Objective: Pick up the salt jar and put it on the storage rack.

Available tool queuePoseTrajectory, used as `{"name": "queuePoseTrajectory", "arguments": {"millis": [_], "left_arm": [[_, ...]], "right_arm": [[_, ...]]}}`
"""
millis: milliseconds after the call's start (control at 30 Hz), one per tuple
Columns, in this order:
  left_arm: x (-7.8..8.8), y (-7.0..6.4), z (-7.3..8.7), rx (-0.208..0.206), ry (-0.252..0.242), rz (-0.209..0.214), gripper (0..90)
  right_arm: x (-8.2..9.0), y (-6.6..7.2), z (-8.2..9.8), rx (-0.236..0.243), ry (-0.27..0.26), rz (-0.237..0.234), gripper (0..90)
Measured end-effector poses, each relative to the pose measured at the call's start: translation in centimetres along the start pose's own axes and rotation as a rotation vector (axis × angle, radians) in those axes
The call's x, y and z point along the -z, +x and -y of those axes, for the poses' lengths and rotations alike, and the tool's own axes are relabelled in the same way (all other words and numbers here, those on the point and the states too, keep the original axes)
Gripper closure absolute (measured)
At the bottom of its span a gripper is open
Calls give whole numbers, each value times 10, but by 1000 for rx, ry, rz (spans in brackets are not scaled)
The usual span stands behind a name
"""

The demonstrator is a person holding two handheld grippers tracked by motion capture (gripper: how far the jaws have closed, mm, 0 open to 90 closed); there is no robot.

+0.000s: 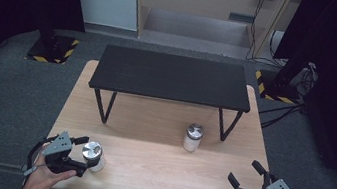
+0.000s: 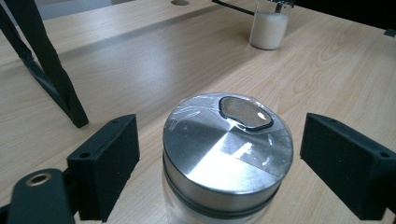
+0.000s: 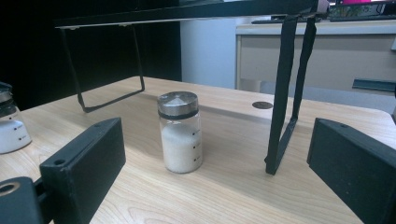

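Observation:
Two glass jars of white powder with silver lids stand on the wooden table [image 1: 154,173]. One jar [image 1: 93,155] [image 2: 227,158] sits near the front left, between the jaws of my left gripper [image 1: 81,153] [image 2: 219,168], which is open with a gap on each side of the lid. The other jar [image 1: 193,137] [image 3: 180,132] [image 2: 269,25] stands mid-table, by the right legs of the black shelf [image 1: 171,76]. My right gripper [image 1: 246,173] [image 3: 215,172] is open at the front right, pointing at that jar from a distance.
The low black shelf stands across the back half of the table on thin metal legs [image 3: 285,93] [image 2: 44,65]. Grey carpet surrounds the table, with cables and black stands with yellow-black striped bases [image 1: 52,49] behind.

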State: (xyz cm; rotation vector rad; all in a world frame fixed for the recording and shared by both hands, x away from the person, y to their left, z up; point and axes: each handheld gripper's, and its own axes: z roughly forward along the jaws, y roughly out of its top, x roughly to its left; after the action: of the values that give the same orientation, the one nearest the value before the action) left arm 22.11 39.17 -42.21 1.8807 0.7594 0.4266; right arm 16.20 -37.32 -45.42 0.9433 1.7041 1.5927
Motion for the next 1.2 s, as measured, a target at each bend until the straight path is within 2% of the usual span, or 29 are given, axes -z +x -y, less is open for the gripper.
{"name": "queuePoseTrajectory", "arguments": {"millis": [233, 533, 1000, 1133, 1200], "left_arm": [[-5, 0, 1, -9, 2, -4, 156], [-7, 1, 3, -47, -4, 5, 329], [-7, -5, 1, -53, 3, -12, 335], [-6, -5, 1, -34, -19, -11, 335], [-4, -6, -4, -41, -23, -10, 335]], "right_arm": [[0, 0, 0, 1, 0, -1, 42], [0, 0, 0, 2, 0, -1, 43], [0, -1, 0, 2, 1, 1, 43], [0, 0, 0, 2, 1, 1, 43], [0, 0, 0, 2, 0, 0, 43]]}}
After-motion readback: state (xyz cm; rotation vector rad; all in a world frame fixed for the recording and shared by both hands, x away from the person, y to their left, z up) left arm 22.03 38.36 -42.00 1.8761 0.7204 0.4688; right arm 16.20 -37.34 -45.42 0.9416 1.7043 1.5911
